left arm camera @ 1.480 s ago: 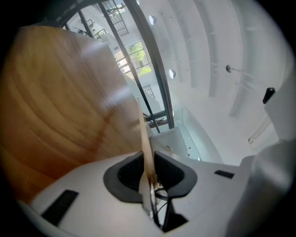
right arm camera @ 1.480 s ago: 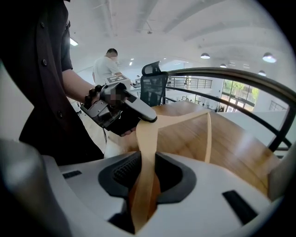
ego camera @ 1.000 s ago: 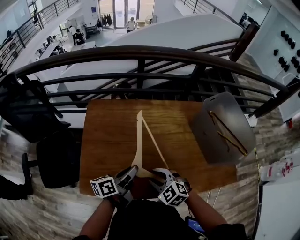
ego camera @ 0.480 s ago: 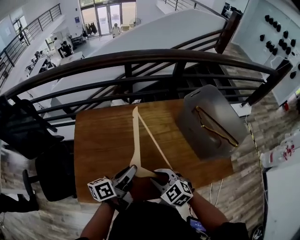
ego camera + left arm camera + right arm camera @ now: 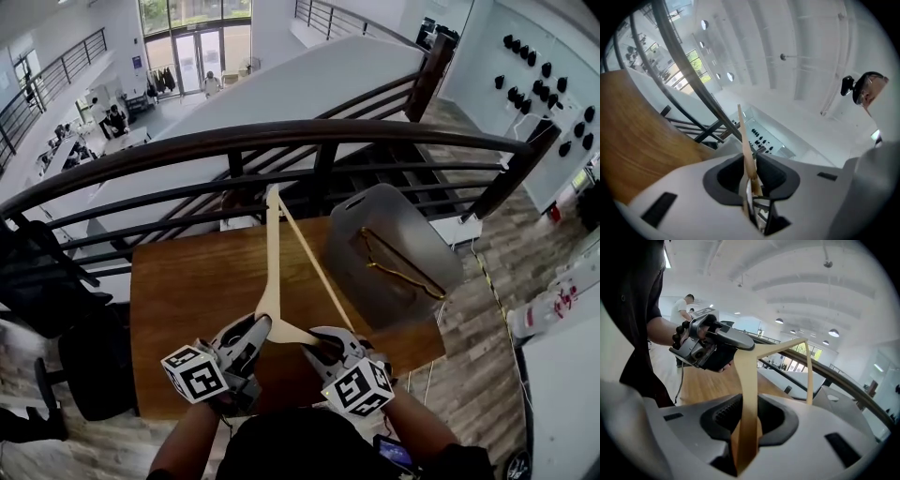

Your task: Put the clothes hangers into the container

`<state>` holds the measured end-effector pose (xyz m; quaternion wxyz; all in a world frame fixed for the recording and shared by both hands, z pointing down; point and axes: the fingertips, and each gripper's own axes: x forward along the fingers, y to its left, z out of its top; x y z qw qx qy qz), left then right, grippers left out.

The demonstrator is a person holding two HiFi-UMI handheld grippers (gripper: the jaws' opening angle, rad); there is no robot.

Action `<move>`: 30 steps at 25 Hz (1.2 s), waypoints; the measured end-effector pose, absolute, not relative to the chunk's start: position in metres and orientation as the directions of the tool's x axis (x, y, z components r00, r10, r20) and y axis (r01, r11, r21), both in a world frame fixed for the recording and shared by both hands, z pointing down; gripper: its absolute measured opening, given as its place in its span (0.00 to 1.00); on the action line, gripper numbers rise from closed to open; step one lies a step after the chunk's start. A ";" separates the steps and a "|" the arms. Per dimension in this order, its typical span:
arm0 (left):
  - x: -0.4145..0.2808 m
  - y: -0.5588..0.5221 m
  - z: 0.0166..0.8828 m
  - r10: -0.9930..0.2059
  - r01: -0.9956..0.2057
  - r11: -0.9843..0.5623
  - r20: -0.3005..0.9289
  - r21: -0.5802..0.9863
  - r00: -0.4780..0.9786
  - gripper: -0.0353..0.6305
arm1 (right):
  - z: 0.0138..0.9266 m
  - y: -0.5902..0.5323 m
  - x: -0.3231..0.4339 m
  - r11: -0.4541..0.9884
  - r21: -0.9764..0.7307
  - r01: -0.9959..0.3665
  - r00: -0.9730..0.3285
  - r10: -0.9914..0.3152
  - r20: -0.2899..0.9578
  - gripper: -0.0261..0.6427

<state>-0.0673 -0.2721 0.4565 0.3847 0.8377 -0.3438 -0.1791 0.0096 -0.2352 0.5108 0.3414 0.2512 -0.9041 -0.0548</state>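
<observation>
A: While held clear above the table [image 5: 187, 281], shows as a pale wooden hanger [image 5: 272, 253]: flat curved shoulder piece plus a thin straight bar, closing a long narrow triangle. Far tip out past the table's far edge, level with the railing [image 5: 281, 136] in the head view. Hook not made out.

B: Grip state?

A: Left gripper [image 5: 258, 328] clamped on the bend of the shoulder piece, jaws nearly together, wood edge-on between them. Right gripper [image 5: 323, 345] pinched on the near end of the same piece, jaws narrow and just been closing, flat wood strip between the pads. Both over the table's near edge.

B: Surface and room?

A: Brown wood-grain top. At the table's right side, a grey container [image 5: 412, 234], looking tilted, mouth toward the camera, handle cut-out in its far wall. Inside it, a second hanger [image 5: 398, 270], thin and golden. Beyond the table's far edge, dark curved railing, then a drop to a lower level with desks and small figures. Left of the table, a black chair [image 5: 94, 361]. Plank floor [image 5: 469, 319] to the table's right.

B: Edges, room for moving?

A: Held hanger over the table's middle; thin bar near the container's left wall, not touching. Open air above the table's left half. Top rail close past the far edge.
</observation>
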 end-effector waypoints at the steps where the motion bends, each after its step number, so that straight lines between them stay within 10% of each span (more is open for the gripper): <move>1: -0.062 -0.275 0.452 -0.709 -0.452 -0.486 -0.034 0.748 0.705 0.17 | 0.506 -0.238 0.015 0.861 0.284 -0.421 -0.636 -0.504 0.584 0.17; 10: -0.031 -0.288 0.428 -0.705 -0.491 -0.553 -0.064 0.673 0.706 0.33 | 0.473 -0.268 0.079 0.814 0.358 -0.458 -0.583 -0.578 0.570 0.17; 30: 0.016 -0.279 0.448 -0.666 -0.504 -0.567 -0.003 0.651 0.746 0.33 | 0.501 -0.328 0.259 0.778 0.185 -0.600 -0.383 -0.483 0.788 0.17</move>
